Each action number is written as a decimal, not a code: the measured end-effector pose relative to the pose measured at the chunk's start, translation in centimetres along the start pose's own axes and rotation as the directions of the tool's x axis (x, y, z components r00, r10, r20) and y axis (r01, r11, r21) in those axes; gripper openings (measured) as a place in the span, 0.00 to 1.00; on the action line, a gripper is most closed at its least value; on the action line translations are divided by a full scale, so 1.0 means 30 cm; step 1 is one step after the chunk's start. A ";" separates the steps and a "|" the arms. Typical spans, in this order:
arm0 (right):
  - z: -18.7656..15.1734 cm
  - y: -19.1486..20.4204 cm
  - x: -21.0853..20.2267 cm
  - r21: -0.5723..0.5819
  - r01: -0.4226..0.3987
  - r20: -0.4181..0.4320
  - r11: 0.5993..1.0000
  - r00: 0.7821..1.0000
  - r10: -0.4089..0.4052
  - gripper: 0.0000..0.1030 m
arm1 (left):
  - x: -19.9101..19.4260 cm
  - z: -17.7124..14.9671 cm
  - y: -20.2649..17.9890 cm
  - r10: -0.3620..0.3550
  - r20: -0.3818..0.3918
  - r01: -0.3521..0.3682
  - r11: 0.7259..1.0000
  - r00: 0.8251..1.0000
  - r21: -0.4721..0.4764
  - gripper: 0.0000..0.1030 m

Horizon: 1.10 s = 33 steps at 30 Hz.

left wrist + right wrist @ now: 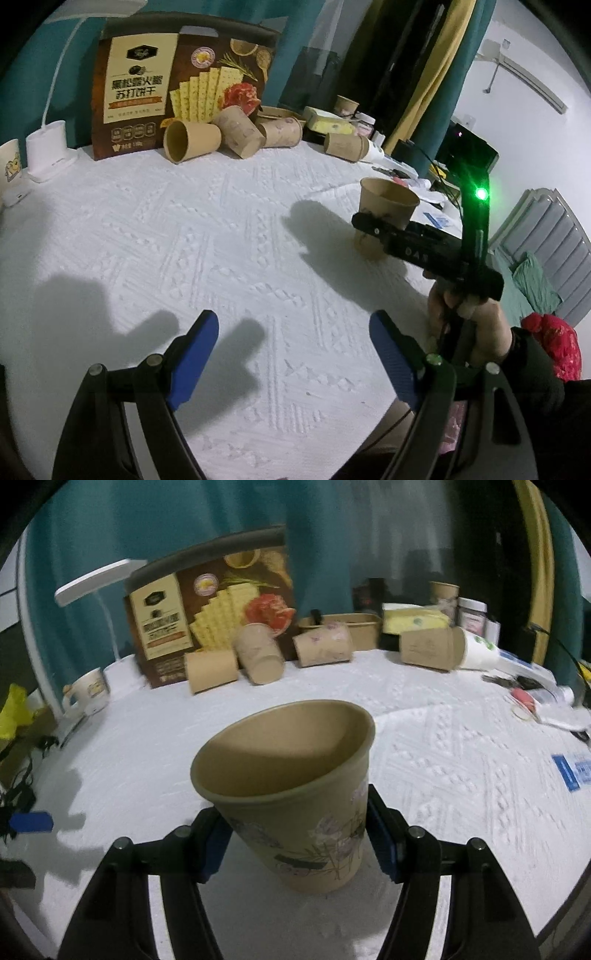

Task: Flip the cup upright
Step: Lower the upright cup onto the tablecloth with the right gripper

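While the paper cup [291,805] stands mouth-up on the white tablecloth [424,760], right gripper [295,842] clamps it (rim squashed); left gripper [295,354] apart, w/ nothing between.

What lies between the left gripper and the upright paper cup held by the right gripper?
Only bare white textured cloth with shadows lies between the left gripper and the paper cup, held by the right gripper, as the left wrist view shows.

Matt paper cup [291,794], embossed white cloth [443,746]
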State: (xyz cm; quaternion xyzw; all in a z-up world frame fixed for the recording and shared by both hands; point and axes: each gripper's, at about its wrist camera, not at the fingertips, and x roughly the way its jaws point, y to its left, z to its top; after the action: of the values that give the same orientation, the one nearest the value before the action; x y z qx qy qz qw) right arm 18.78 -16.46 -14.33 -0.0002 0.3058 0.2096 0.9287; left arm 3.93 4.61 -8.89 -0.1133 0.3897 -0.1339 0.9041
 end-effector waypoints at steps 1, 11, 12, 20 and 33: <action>-0.004 -0.009 0.000 0.012 0.003 -0.002 1.000 1.000 -0.003 0.61 | 0.005 -0.001 -0.003 -0.001 -0.005 0.001 1.000 1.000 0.001 0.81; -0.053 -0.040 -0.017 0.039 0.030 0.009 0.999 1.000 -0.030 0.61 | 0.032 -0.023 -0.015 -0.020 -0.037 0.020 1.000 0.999 -0.002 0.81; -0.055 -0.039 -0.019 0.035 0.032 0.008 0.999 0.999 -0.032 0.61 | 0.032 -0.025 -0.014 -0.020 -0.037 0.020 1.000 0.999 -0.003 0.81; -0.077 -0.026 -0.022 0.029 0.064 -0.024 0.998 0.998 -0.064 0.61 | 0.034 -0.041 -0.019 -0.010 -0.033 0.010 1.000 0.999 0.016 0.81; -0.165 -0.006 -0.104 0.032 0.064 -0.071 0.997 0.996 -0.061 0.62 | 0.037 -0.079 -0.040 0.037 -0.030 -0.036 0.998 0.999 0.059 0.81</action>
State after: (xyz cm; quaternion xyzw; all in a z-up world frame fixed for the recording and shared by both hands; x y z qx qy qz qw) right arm 13.79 -18.48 -16.61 -0.0011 0.3415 0.1750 0.9235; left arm 2.73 2.89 -10.85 -0.0773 0.4018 -0.1305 0.9031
